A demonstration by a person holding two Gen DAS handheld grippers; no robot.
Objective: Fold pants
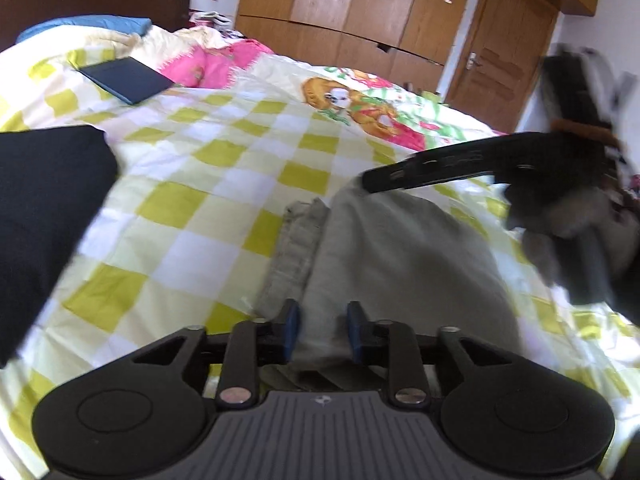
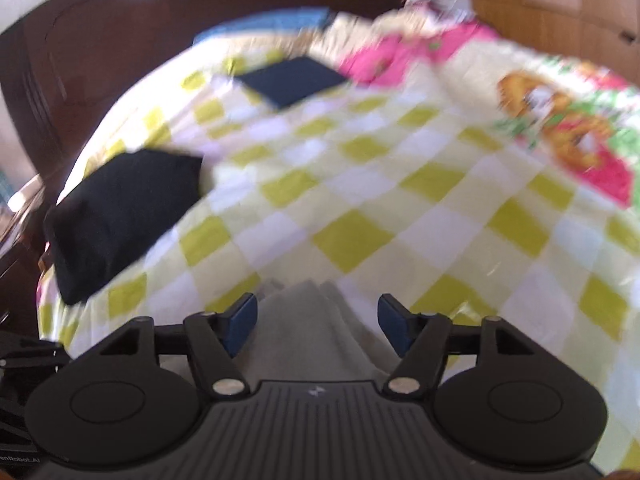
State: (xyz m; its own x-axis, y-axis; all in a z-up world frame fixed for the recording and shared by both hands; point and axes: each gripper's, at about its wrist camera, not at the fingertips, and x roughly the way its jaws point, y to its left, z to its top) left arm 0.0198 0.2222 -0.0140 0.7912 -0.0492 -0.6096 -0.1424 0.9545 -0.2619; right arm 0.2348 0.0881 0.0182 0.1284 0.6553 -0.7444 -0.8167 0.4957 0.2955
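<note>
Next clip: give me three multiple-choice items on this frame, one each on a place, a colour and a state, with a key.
1. Where do the grey pants lie?
A. on the checked bedspread
B. on the floor
C. in the wardrobe

2. What colour is the folded cloth near the bed's left edge?
A. red
B. black
C. white

3. How does the right claw stand?
A. clamped on a book
B. open, pants between its pads
C. shut on nothing

Key: 1 A, the pants rest on yellow and white squares; 2 B, it is dark black in both views; 3 B, gaps show beside both blue pads.
</note>
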